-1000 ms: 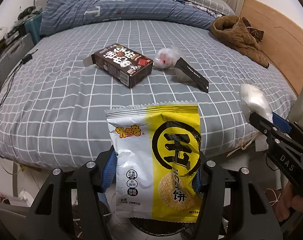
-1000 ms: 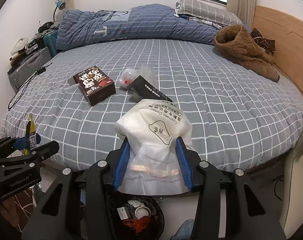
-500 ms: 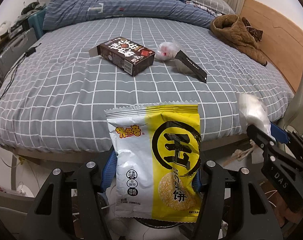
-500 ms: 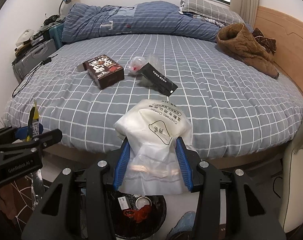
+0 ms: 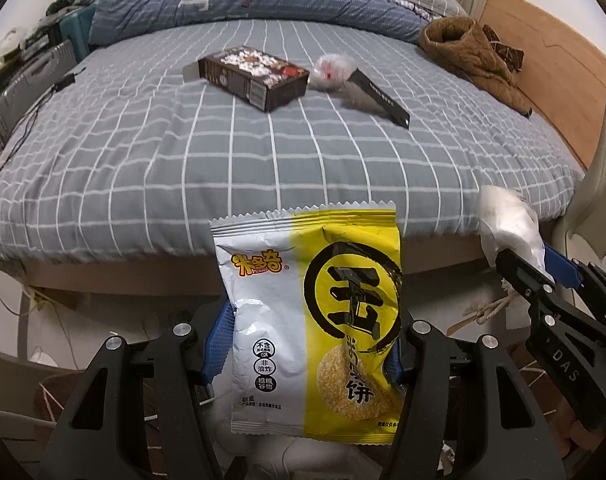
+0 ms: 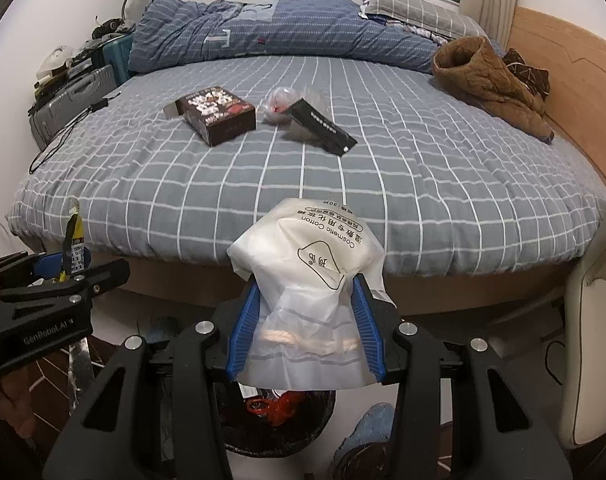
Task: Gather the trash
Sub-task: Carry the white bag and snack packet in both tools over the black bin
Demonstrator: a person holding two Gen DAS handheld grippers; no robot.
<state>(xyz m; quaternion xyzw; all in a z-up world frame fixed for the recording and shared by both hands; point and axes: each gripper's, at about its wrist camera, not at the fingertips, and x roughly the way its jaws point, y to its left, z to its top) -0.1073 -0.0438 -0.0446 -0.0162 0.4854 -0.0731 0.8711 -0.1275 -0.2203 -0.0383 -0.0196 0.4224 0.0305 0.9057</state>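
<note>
Both grippers, each gripping its bag, have backed off the bed (image 5: pixel 223 152).

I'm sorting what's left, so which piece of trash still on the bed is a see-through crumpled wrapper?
The clear crumpled wrapper with red inside, lying between the dark brown box and the flat black box. Both the others are opaque cardboard.

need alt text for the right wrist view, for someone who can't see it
The right gripper holds a white cosmetic cotton bag in its jaws, above a dark trash bin on the floor. Beyond it, a grey checked bed carries a dark box and black packet.
</note>
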